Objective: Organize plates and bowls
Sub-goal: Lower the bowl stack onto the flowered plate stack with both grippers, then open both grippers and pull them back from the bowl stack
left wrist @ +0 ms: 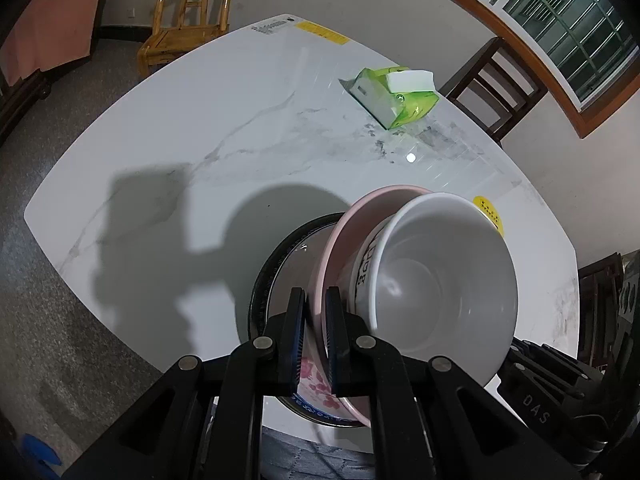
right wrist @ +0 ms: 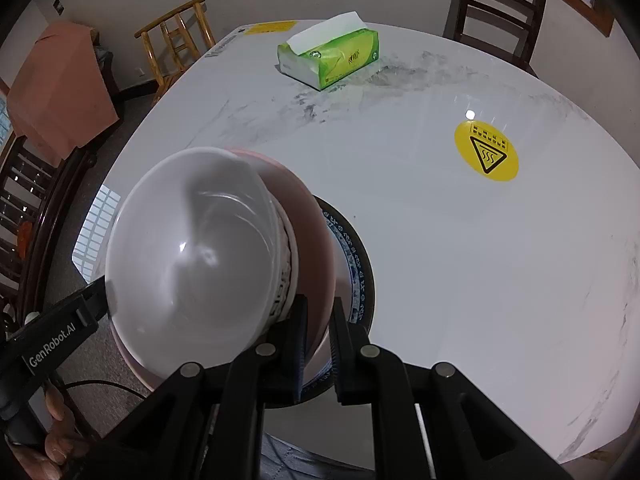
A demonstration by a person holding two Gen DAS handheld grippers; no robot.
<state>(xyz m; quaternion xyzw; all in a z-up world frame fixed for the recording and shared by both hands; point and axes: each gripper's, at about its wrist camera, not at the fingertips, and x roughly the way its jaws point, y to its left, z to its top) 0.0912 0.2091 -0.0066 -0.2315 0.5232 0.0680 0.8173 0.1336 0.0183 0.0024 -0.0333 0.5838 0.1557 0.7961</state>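
A pink bowl (left wrist: 344,236) with a white bowl (left wrist: 444,280) nested inside it is held above a dark-rimmed plate with blue pattern (left wrist: 276,264) on the marble table (left wrist: 200,128). My left gripper (left wrist: 316,300) is shut on the pink bowl's rim on one side. My right gripper (right wrist: 320,312) is shut on the pink bowl's rim (right wrist: 316,240) on the opposite side; the white bowl (right wrist: 188,264) shows to its left and the plate (right wrist: 356,256) lies below. The left gripper's body (right wrist: 60,336) shows in the right wrist view.
A green tissue box (left wrist: 396,96) stands further back on the table, also in the right wrist view (right wrist: 332,56). A yellow warning sticker (right wrist: 486,150) is on the tabletop. A light wooden chair (left wrist: 188,20) and a dark chair (left wrist: 496,84) stand around the table.
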